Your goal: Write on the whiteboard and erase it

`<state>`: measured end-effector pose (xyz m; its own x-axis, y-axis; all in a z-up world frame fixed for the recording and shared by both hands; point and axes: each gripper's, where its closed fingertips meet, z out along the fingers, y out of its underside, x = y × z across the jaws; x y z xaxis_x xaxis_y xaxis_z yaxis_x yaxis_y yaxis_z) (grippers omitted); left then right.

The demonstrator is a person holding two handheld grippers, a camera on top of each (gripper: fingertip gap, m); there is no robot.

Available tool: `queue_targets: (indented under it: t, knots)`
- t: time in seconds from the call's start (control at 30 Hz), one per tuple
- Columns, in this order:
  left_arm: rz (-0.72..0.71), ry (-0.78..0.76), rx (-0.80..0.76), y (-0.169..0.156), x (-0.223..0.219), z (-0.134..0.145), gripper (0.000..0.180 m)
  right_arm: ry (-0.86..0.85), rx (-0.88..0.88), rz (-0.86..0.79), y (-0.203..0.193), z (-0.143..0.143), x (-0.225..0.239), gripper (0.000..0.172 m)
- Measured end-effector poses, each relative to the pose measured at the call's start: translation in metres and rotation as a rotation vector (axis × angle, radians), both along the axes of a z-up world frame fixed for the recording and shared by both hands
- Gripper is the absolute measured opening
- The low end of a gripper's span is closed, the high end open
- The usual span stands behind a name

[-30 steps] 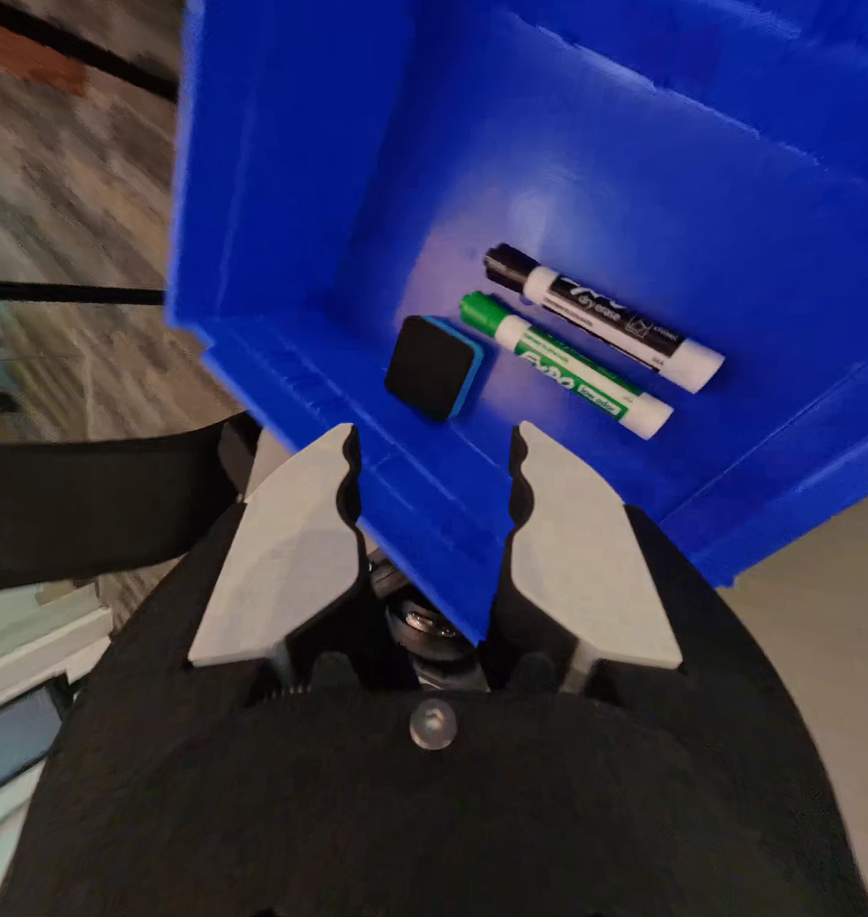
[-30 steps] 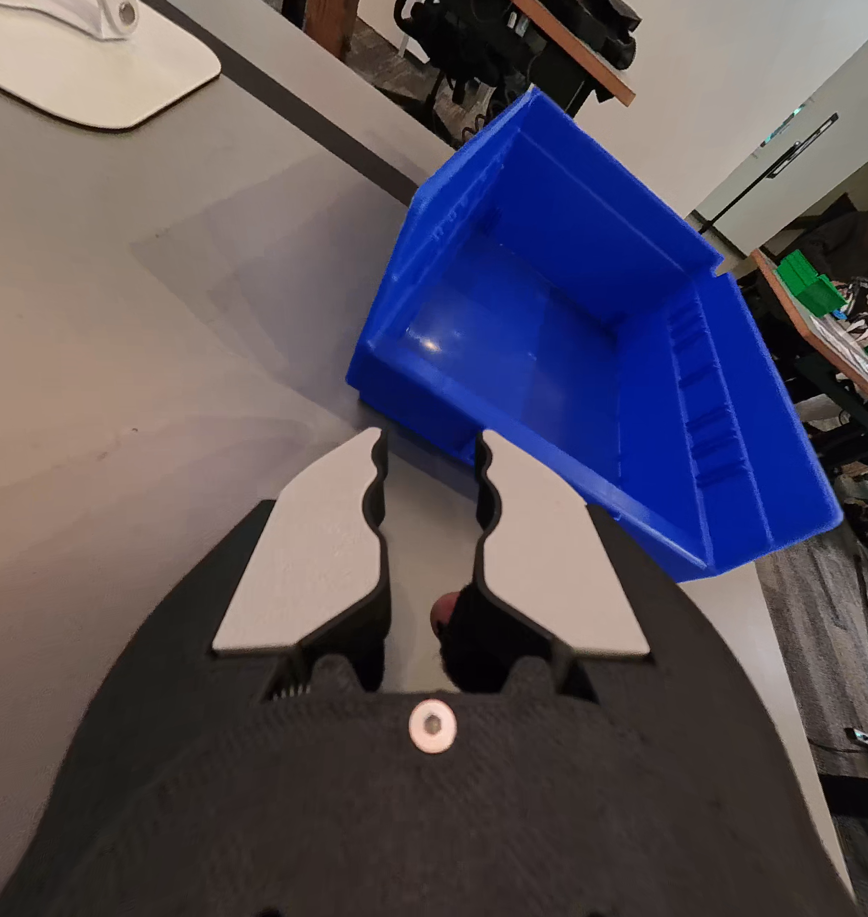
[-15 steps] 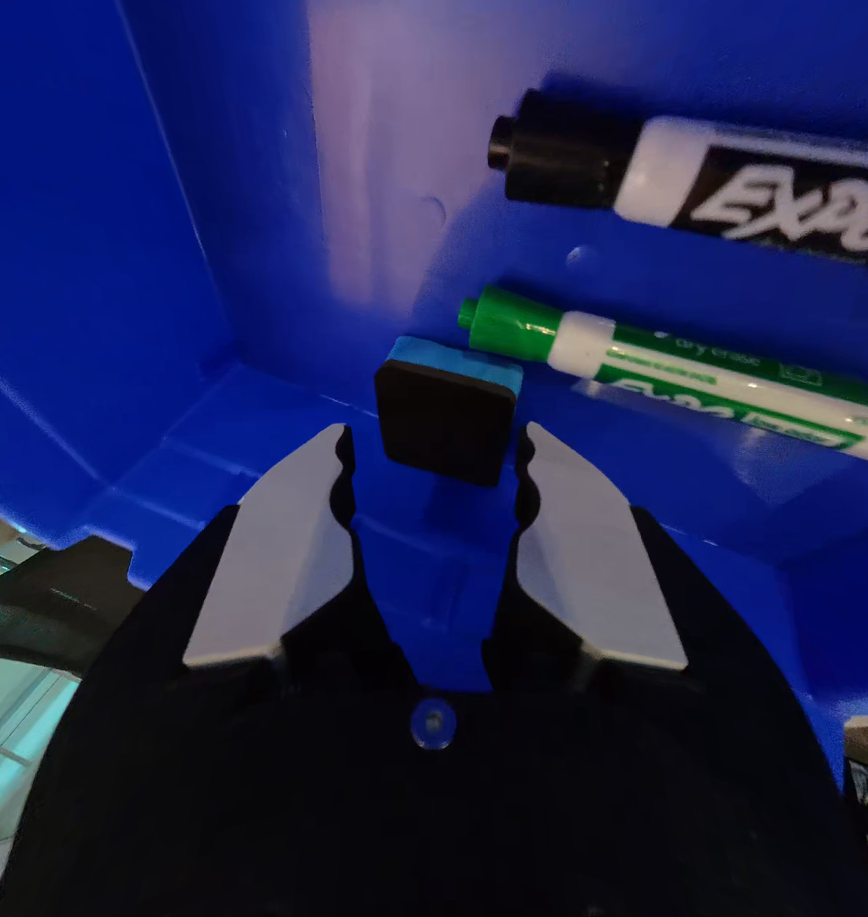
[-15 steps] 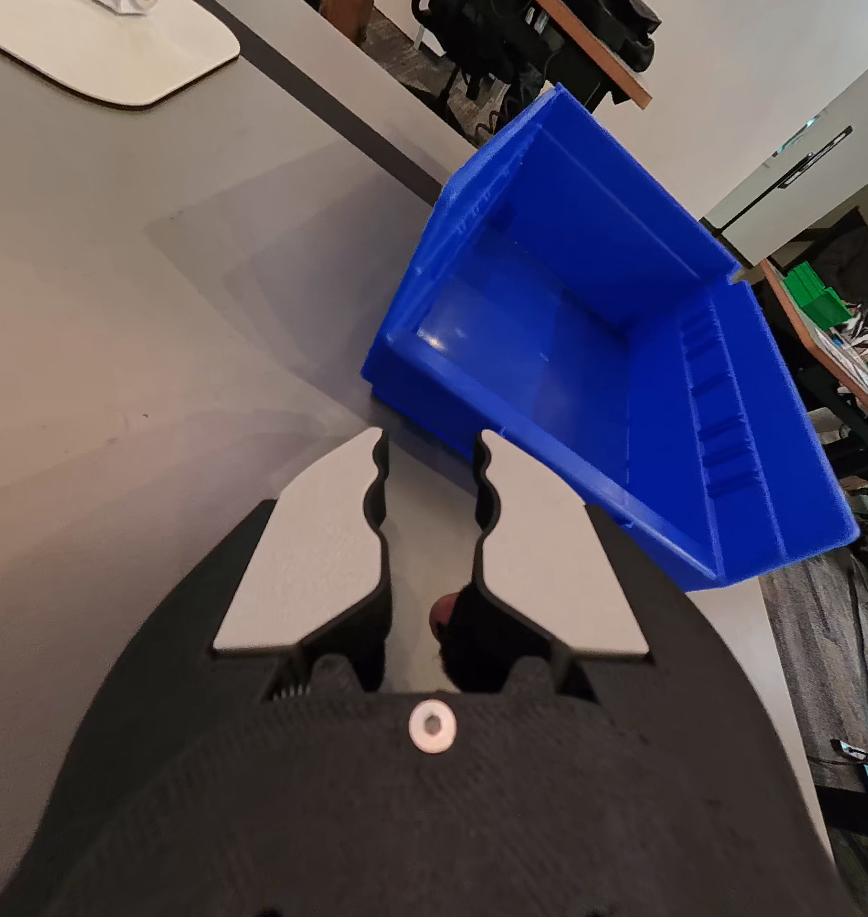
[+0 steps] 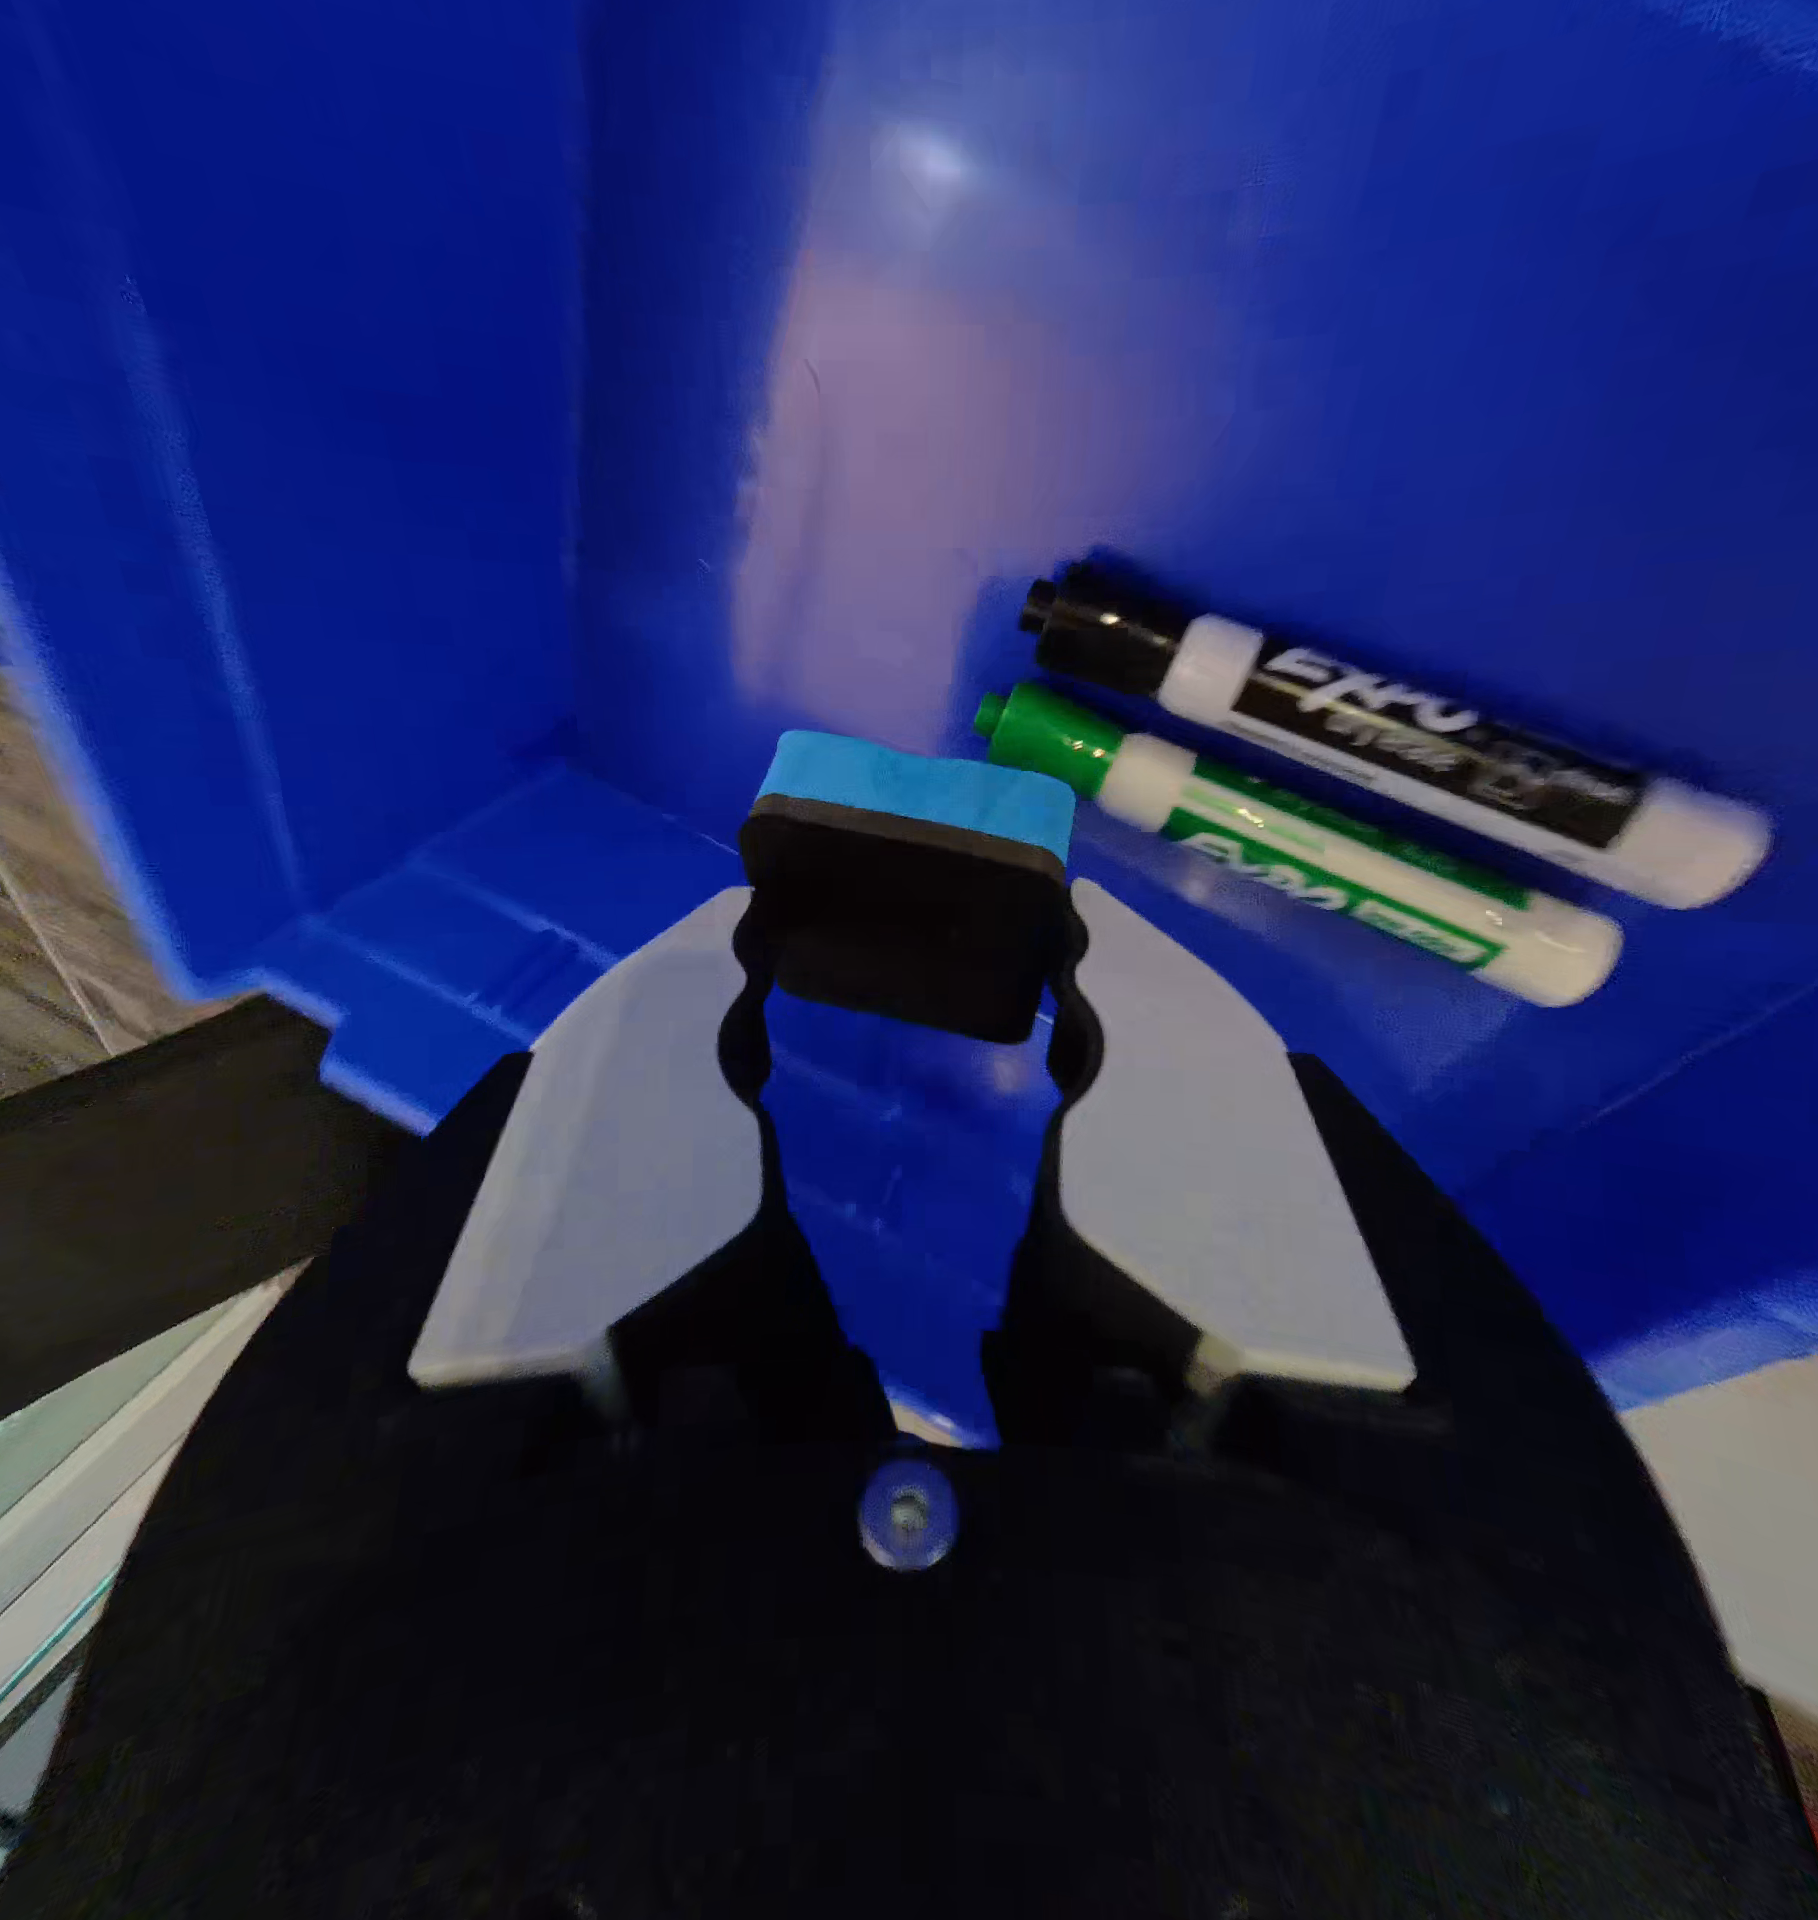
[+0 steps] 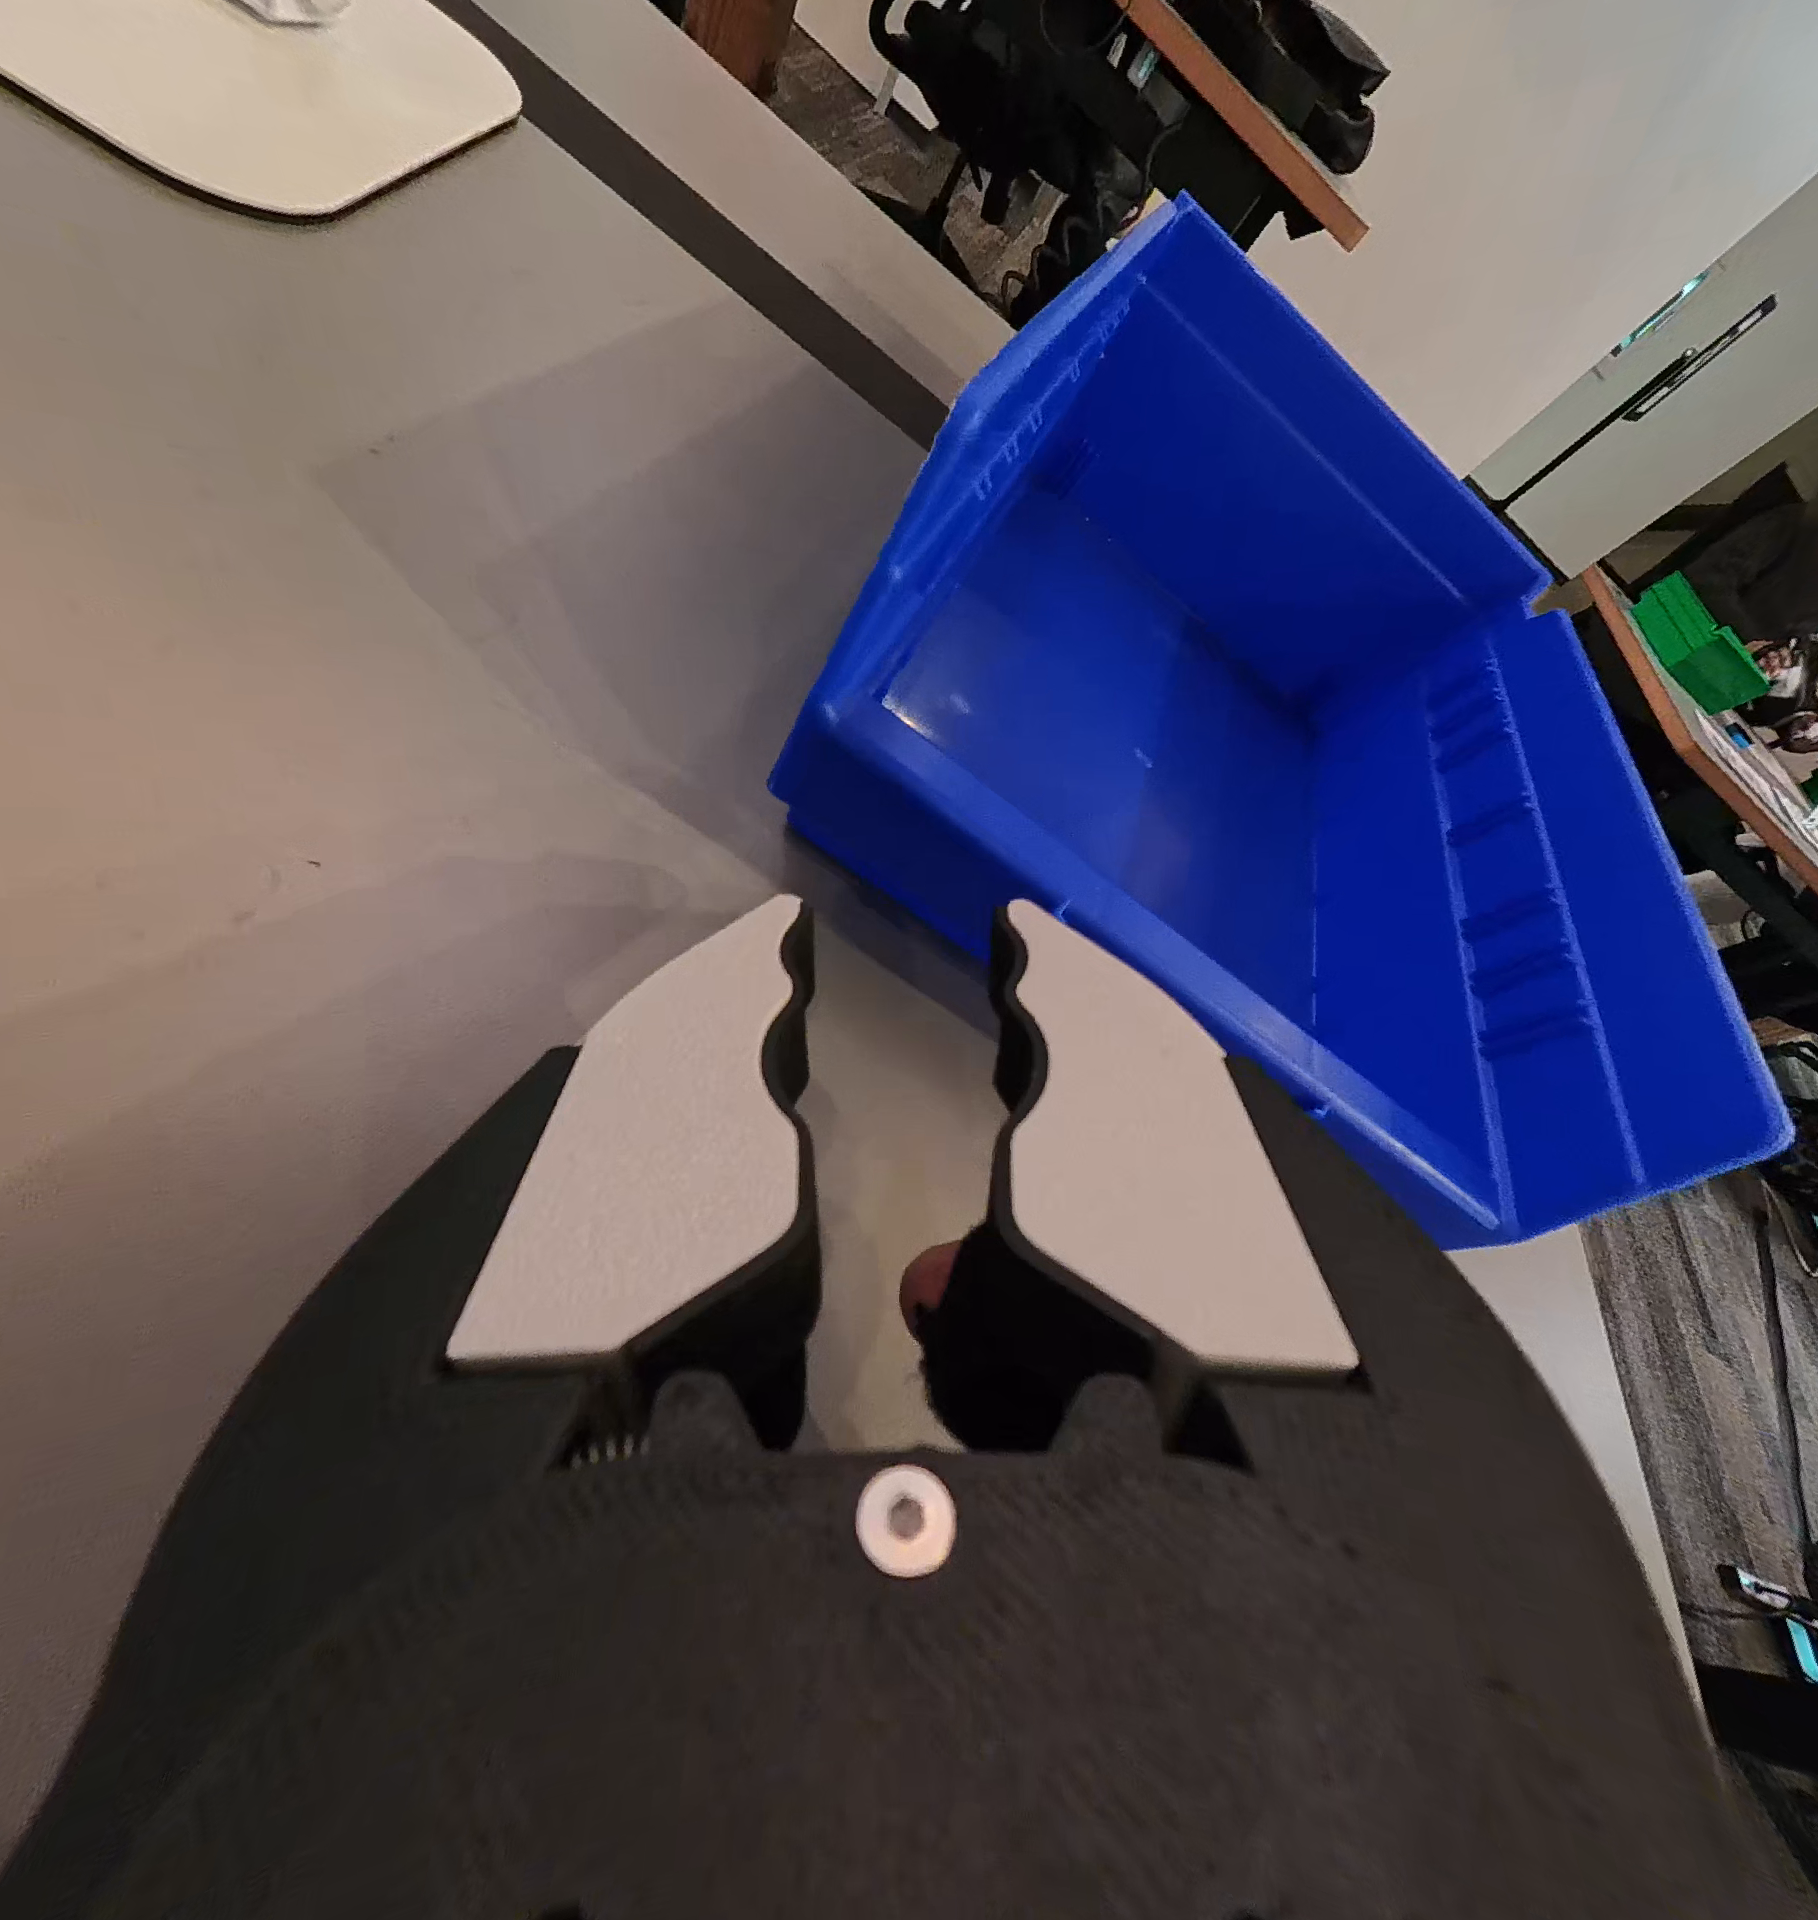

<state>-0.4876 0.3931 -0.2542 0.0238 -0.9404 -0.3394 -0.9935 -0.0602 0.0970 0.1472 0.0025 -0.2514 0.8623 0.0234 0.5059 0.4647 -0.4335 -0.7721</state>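
In the left wrist view my left gripper [image 5: 910, 906] is inside a blue bin [image 5: 365, 436]. It is shut on a small eraser [image 5: 900, 935] with a black felt face and a light blue back; both pads press its sides. A green marker [image 5: 1300, 844] and a black marker [image 5: 1383, 748] lie capped side by side on the bin floor to the right of the eraser. In the right wrist view my right gripper [image 6: 900, 935] is open and empty above the grey table [image 6: 261, 727], just short of a blue bin [image 6: 1570, 935].
A white flat stand base [image 6: 261, 104] lies on the table at the far left. The table's far edge and a dark seam [image 6: 739, 260] run behind the bin. Chairs and desks stand beyond the table. The bin walls stand close around my left gripper. There is about 75 cm between the tips of the two grippers.
My left gripper moved into the bin, came around the eraser and closed on it; the eraser now sits between the pads. My right gripper drifted slightly and stayed open.
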Motion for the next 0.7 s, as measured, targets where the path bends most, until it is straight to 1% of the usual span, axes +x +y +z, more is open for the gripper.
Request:
queue_targets:
  t: [0.07, 0.13, 0.23, 0.33, 0.4, 0.43, 0.5, 0.57, 0.63, 0.7]
  knots:
    - [-0.014, -0.120, 0.073, -0.014, 0.013, 0.025, 0.051, -0.009, 0.012, 0.006, 0.000, 0.002, -0.001, 0.033]
    - [-0.044, -0.274, 0.144, -0.037, 0.033, 0.055, 0.052, -0.017, 0.040, 0.014, -0.001, 0.008, -0.003, 0.033]
    - [-0.164, -0.511, 0.208, -0.095, 0.077, 0.095, 0.051, -0.001, 0.099, 0.045, -0.004, 0.027, -0.016, 0.033]
    - [-0.291, -0.665, 0.275, -0.159, 0.124, 0.120, 0.051, 0.077, 0.133, 0.109, -0.007, 0.051, -0.049, 0.034]
    - [-0.395, -0.774, 0.289, -0.207, 0.160, 0.130, 0.051, 0.128, 0.149, 0.189, -0.010, 0.069, -0.085, 0.037]
    - [-0.451, -0.819, 0.303, -0.229, 0.178, 0.133, 0.051, 0.194, 0.150, 0.242, -0.011, 0.077, -0.108, 0.040]
    - [-0.562, -0.925, 0.296, -0.275, 0.215, 0.138, 0.052, 0.379, 0.155, 0.358, -0.014, 0.093, -0.158, 0.044]
    - [-0.651, -1.030, 0.281, -0.319, 0.251, 0.140, 0.051, 0.492, 0.165, 0.437, -0.015, 0.105, -0.200, 0.049]
    - [-0.731, -1.072, 0.274, -0.356, 0.281, 0.135, 0.051, 0.645, 0.138, 0.529, -0.019, 0.112, -0.240, 0.055]
    - [-0.797, -1.101, 0.299, -0.384, 0.304, 0.131, 0.051, 0.813, 0.105, 0.596, -0.021, 0.116, -0.269, 0.061]
